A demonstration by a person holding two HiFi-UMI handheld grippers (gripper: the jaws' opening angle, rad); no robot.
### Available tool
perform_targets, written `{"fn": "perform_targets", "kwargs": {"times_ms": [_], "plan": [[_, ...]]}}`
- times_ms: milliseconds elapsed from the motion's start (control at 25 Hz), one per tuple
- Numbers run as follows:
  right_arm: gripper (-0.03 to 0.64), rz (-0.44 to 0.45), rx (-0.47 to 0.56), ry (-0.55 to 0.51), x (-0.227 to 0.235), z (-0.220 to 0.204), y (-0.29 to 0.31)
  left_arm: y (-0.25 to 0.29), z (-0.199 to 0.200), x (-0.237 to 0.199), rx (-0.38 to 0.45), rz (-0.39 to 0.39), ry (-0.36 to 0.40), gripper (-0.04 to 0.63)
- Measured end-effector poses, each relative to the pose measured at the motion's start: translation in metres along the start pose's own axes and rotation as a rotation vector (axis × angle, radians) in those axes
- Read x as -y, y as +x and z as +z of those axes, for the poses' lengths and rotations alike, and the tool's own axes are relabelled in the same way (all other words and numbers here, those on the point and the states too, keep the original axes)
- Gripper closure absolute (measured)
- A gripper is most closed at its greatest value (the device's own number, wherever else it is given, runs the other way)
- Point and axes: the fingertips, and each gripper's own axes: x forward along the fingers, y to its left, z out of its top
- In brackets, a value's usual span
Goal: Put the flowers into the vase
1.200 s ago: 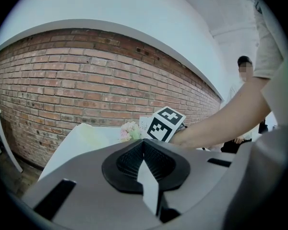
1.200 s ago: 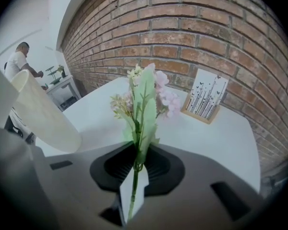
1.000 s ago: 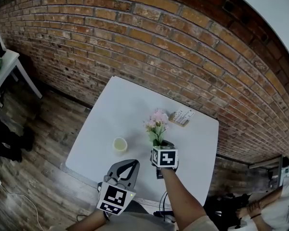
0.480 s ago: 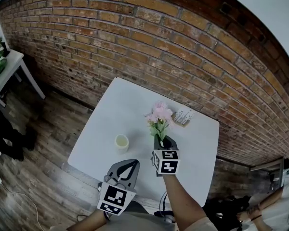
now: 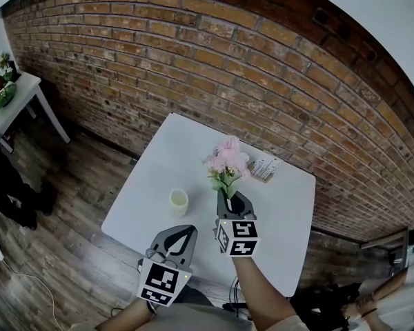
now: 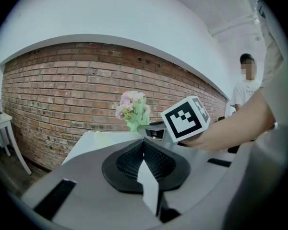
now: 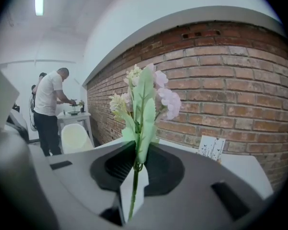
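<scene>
Flowers (image 5: 226, 165) are clamped in my right gripper (image 5: 224, 196), above the table (image 5: 179, 143). Vase (image 5: 178, 203) stands leftward, inside the edge; my left gripper (image 5: 190, 229) is closed, empty.

Plain indoor workroom, brick wall (image 5: 214, 67), white table (image 5: 165, 164), wood floor (image 5: 69, 212)

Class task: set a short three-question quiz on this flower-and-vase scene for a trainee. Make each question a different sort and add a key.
1. True or false: the right gripper has its jaws shut on the stem of the flowers.
2. Where is the vase? A) upright on the white table, apart from the flowers; B) held in a gripper's jaws; C) lying on its side.
3. Fill in: the left gripper has its jaws ___, with nothing between them.
Key: 1 true; 2 A; 3 shut.
</scene>
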Motion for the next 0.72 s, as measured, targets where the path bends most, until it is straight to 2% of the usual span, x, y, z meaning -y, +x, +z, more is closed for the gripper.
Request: {"fn": "perform_targets", "kwargs": {"times_ms": [720], "plan": [[0.565,0.093,0.276,-0.030,-0.044,0.083,-0.045,-0.026,0.016,-0.019,0.050,0.067,0.004,0.586]]}}
